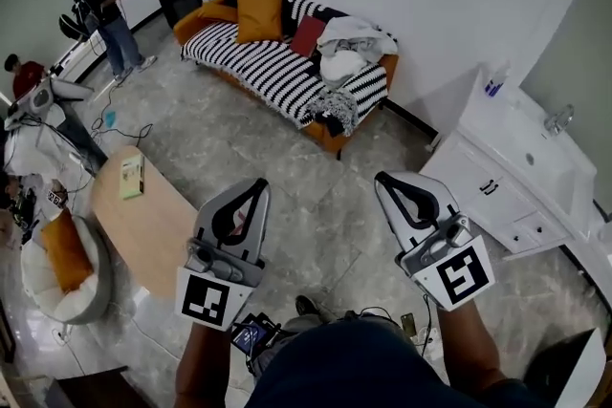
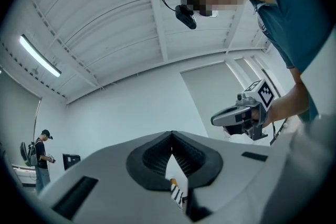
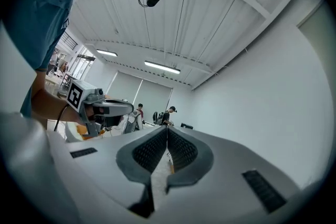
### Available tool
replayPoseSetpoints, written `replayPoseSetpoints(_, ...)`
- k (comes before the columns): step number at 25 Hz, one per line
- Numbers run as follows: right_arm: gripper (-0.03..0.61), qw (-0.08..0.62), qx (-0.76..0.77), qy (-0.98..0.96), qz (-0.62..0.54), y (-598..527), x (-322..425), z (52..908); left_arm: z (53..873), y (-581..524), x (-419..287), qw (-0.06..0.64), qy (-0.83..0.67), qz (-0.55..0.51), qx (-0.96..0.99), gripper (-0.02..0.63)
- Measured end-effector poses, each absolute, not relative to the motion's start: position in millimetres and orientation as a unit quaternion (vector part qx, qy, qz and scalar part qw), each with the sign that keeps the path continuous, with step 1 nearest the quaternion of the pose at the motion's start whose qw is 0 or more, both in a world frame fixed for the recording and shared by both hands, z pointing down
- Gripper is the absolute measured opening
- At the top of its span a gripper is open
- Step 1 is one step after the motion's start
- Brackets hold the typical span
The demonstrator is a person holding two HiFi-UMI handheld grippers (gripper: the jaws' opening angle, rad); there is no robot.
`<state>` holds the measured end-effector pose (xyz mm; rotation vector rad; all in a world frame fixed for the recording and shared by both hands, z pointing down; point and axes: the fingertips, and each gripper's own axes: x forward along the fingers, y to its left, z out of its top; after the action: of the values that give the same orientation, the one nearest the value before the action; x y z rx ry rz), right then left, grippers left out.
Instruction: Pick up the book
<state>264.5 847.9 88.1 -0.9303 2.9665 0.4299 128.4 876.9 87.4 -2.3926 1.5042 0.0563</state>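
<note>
The book [image 1: 132, 176], pale yellow-green, lies flat on the far end of a low wooden table [image 1: 163, 229] at the left of the head view. My left gripper [image 1: 263, 185] hangs in the air to the right of that table, well apart from the book, jaws shut with nothing between them. My right gripper [image 1: 381, 178] is held at the same height further right, also shut and empty. In the left gripper view the jaws [image 2: 171, 135] meet at the tip, pointing at a white wall. The right gripper view shows its closed jaws [image 3: 167, 128] the same way.
A striped sofa [image 1: 277, 67] with orange and red cushions and heaped laundry stands against the far wall. A white cabinet with a sink [image 1: 521, 167] is at the right. A round seat with an orange cushion [image 1: 59, 258] sits left of the table. A person [image 1: 105, 14] stands at the far left.
</note>
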Motion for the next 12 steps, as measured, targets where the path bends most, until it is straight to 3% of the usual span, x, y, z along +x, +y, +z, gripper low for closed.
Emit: replayPoseSetpoints(12,0.014,-0.003,-0.295,0.942,0.16,784,216,83,105,810,90,0.141,0.51,0.003,-0.848,0.005)
